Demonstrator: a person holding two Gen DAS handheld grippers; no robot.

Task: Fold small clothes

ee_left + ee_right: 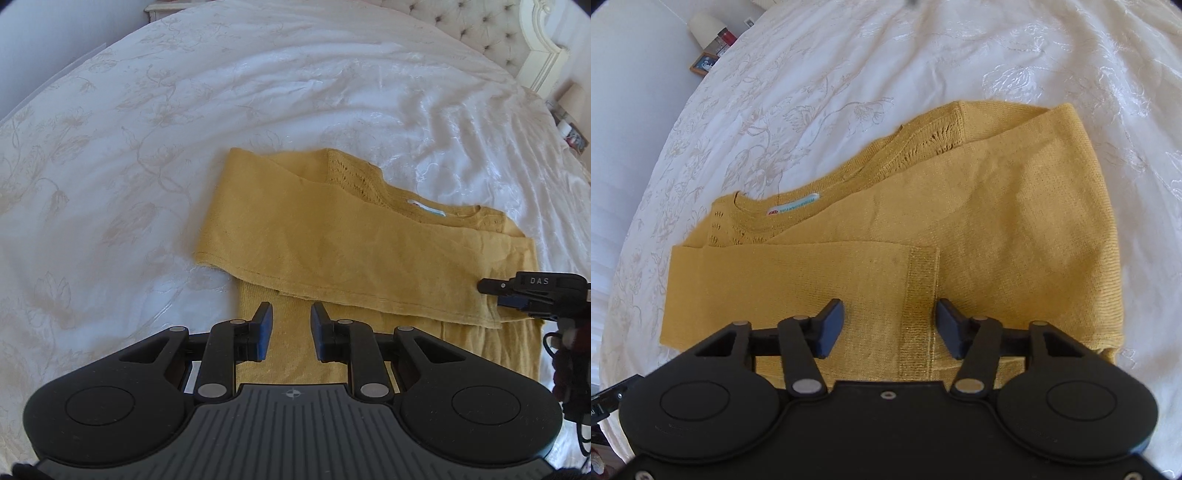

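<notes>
A mustard knit sweater (332, 236), sleeves folded across its body, is seen spread on a white embroidered bedspread (147, 129). The left hand-held gripper (291, 325) is held narrowly parted and empty over the near hem; the right hand-held gripper (890, 325) is poised unclenched around a ribbed cuff (921, 295). Should only one layer be pinched, the folded sleeves could be dragged loose. No containers are seen.
</notes>
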